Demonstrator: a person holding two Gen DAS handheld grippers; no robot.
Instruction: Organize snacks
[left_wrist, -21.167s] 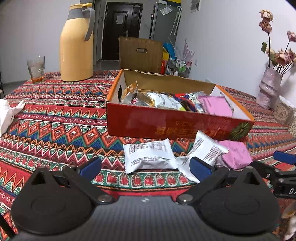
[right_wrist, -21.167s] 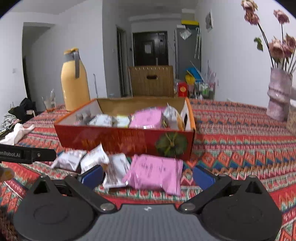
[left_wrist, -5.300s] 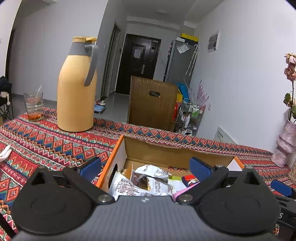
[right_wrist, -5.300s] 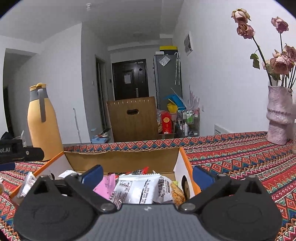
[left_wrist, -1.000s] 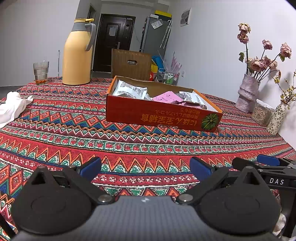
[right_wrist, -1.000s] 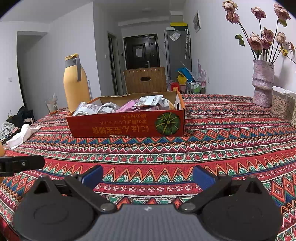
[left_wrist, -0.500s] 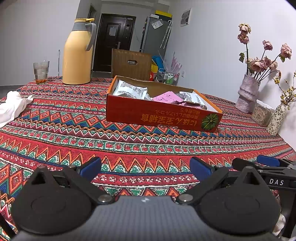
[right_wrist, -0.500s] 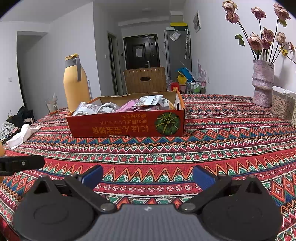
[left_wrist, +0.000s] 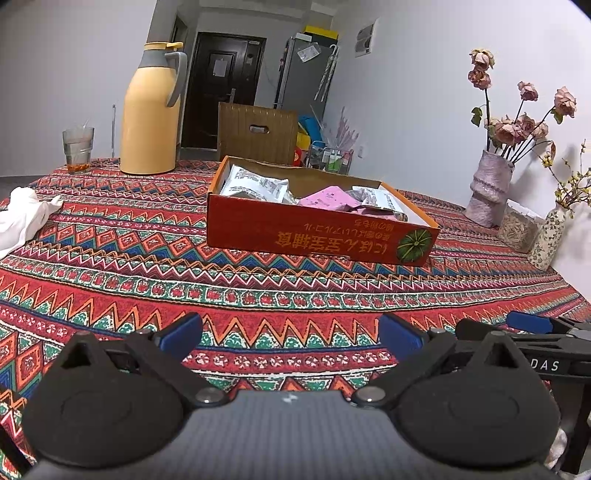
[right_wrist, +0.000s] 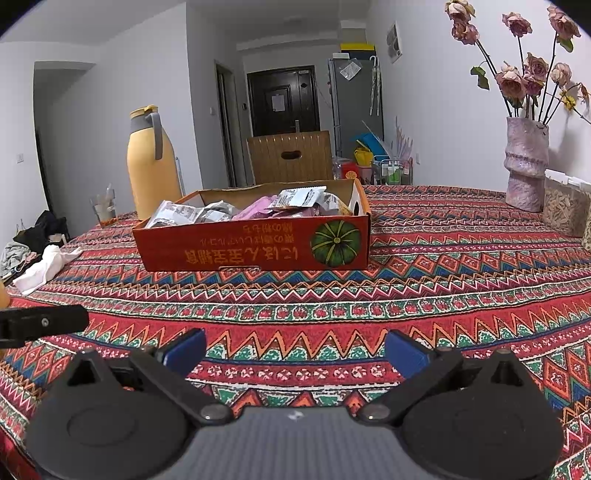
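A red cardboard box (left_wrist: 317, 234) with a pumpkin picture stands mid-table on the patterned cloth; it also shows in the right wrist view (right_wrist: 255, 249). It holds several snack packets, white ones (left_wrist: 255, 184) and pink ones (left_wrist: 328, 197), also seen from the right (right_wrist: 299, 199). My left gripper (left_wrist: 290, 338) is open and empty, low over the cloth well in front of the box. My right gripper (right_wrist: 295, 349) is open and empty, also in front of the box. The right gripper's finger (left_wrist: 528, 325) shows at the left view's right edge.
A yellow thermos jug (left_wrist: 151, 114) and a glass (left_wrist: 78, 149) stand at the back left. A white cloth (left_wrist: 22, 218) lies at the left edge. A pink vase with dried roses (right_wrist: 526, 162) and a clear jar (right_wrist: 565, 208) stand at the right.
Over the last second nothing has visibly moved. Earlier, the packets lying in front of the box went into it and both grippers drew back from it.
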